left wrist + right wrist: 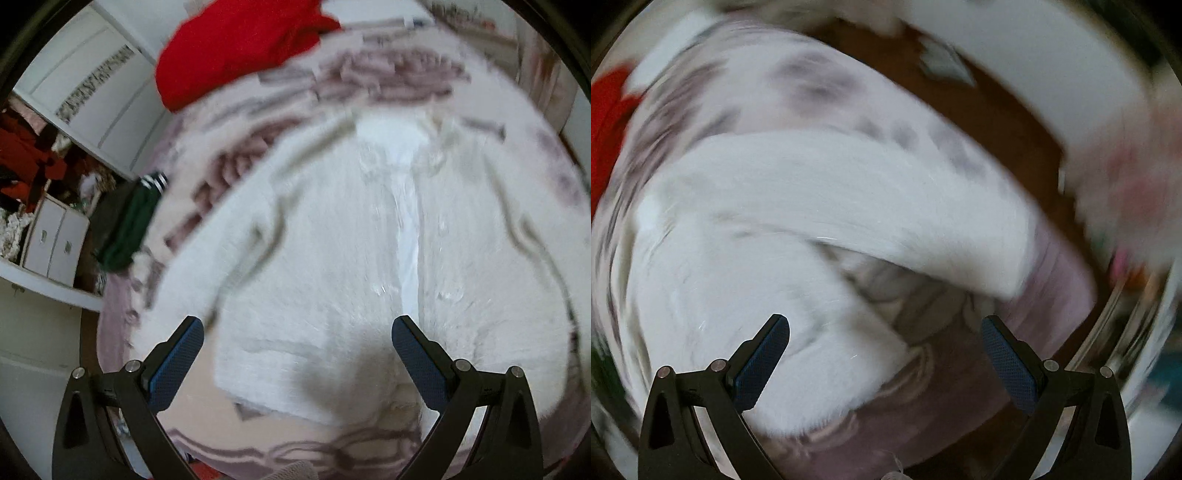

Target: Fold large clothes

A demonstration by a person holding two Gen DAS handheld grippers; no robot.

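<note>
A large fluffy white cardigan (332, 236) lies spread face up on a pink patterned bedspread (236, 122), its front opening running down the middle. My left gripper (295, 332) hovers open above its lower hem, nothing between the blue pads. In the right wrist view, which is motion-blurred, the same white cardigan (746, 258) shows with one sleeve (886, 214) stretched out to the right. My right gripper (884, 332) is open above the hem corner and the bedspread (960, 369), holding nothing.
A red garment (240, 48) lies at the far end of the bed. A dark green piece with white stripes (129, 225) hangs off the left edge. White cupboards (92, 96) and drawers (55, 240) stand to the left. Brown floor (997, 110) lies beyond the bed's right edge.
</note>
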